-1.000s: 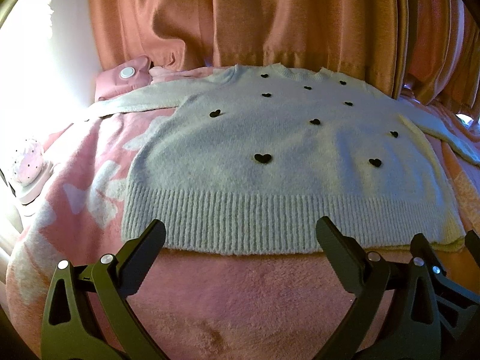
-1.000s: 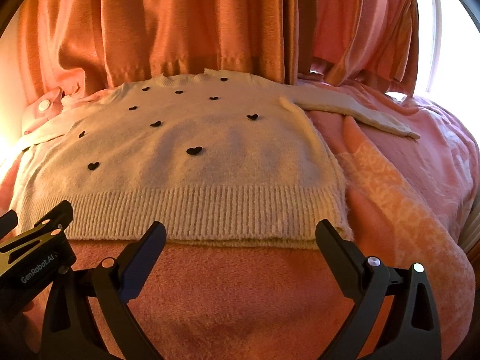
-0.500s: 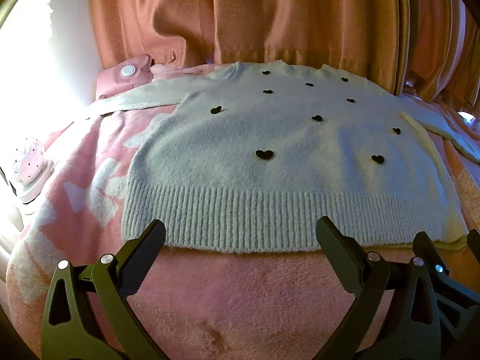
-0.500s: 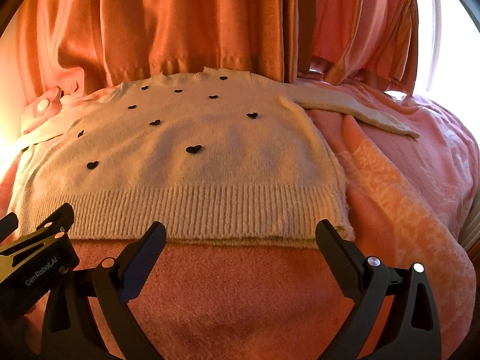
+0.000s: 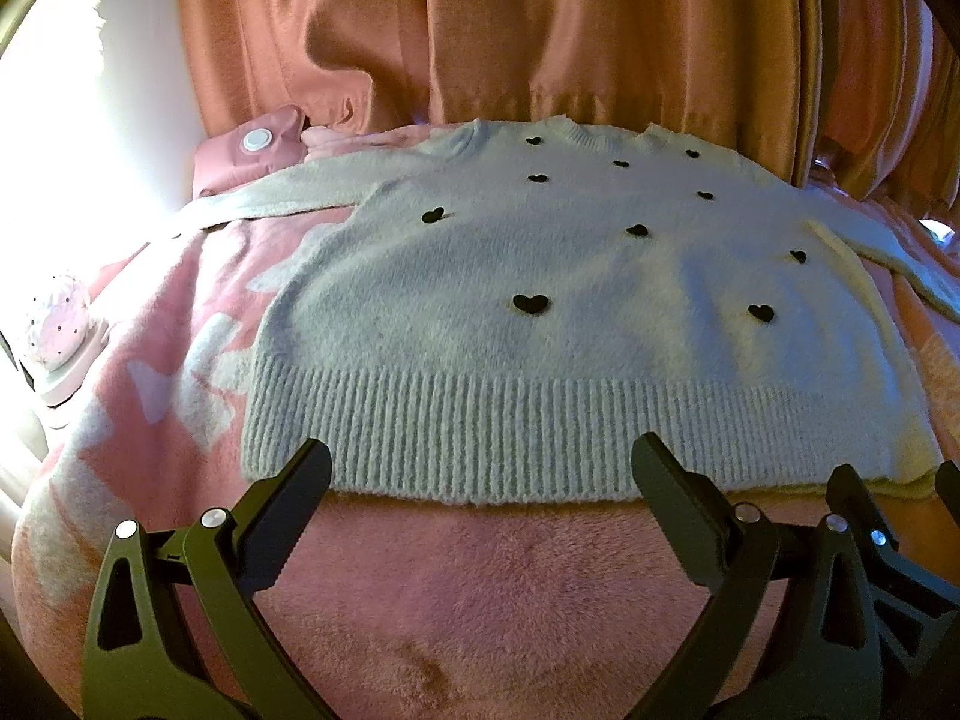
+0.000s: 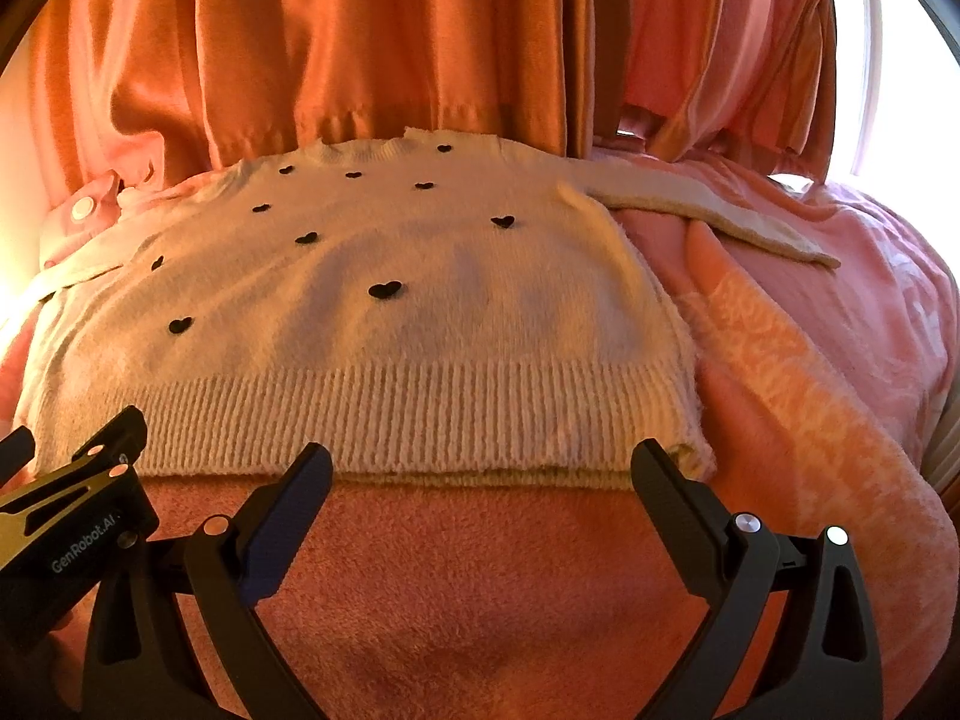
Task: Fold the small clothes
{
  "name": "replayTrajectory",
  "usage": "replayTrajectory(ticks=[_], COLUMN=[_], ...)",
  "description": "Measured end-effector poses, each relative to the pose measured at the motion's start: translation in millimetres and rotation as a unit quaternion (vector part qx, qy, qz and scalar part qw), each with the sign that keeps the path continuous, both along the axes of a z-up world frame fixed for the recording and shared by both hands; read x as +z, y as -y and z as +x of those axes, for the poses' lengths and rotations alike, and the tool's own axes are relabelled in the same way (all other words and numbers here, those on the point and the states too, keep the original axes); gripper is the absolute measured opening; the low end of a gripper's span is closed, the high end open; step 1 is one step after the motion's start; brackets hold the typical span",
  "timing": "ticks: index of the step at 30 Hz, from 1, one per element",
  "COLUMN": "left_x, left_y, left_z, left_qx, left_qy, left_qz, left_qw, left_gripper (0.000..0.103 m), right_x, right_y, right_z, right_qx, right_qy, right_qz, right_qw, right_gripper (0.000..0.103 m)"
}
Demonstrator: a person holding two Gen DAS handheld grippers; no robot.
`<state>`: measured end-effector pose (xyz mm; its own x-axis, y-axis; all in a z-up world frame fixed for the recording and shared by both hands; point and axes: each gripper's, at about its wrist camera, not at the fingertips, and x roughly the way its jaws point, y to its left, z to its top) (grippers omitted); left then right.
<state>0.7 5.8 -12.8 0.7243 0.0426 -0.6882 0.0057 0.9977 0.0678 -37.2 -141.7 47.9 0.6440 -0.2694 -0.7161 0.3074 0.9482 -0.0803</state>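
Gaping wide and empty, both grippers (image 5: 480, 468) (image 6: 480, 468) are held below the sweater's (image 5: 540, 300) hem (image 5: 540, 438); only one layer may be pinched.

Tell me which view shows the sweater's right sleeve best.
The right wrist view: the right sleeve lies fully visible there, stretched across the pink blanket to its cuff. The left wrist view shows only part of that sleeve, cut off at the frame's right edge.
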Motion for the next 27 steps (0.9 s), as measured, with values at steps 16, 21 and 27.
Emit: replayTrajectory(ticks=[16,21,27], left_x=[-7.8,-7.3,6.9], left_y=[5.6,5.5,-3.9], left_z=[4.8,5.5,12.6], left_qx=[0.001,0.001,-0.014], left_qy=[-0.010,-0.009,-0.002], left_qz=[0.006,0.007,-0.027], left_qw=[0.9999,0.9999,0.9995], left_gripper=[0.098,0.097,0.098], right_x=[-7.2,-7.3,3.0], right_y=[2.4,2.6,12.8], right_z=[5.2,4.8,12.0], right_qx=[-0.006,-0.006,0.034], right_qy=[-0.011,-0.010,0.004], right_qz=[0.004,0.005,0.020], right_qw=[1.000,1.000,0.999], right_gripper=[0.098,0.098,0.098])
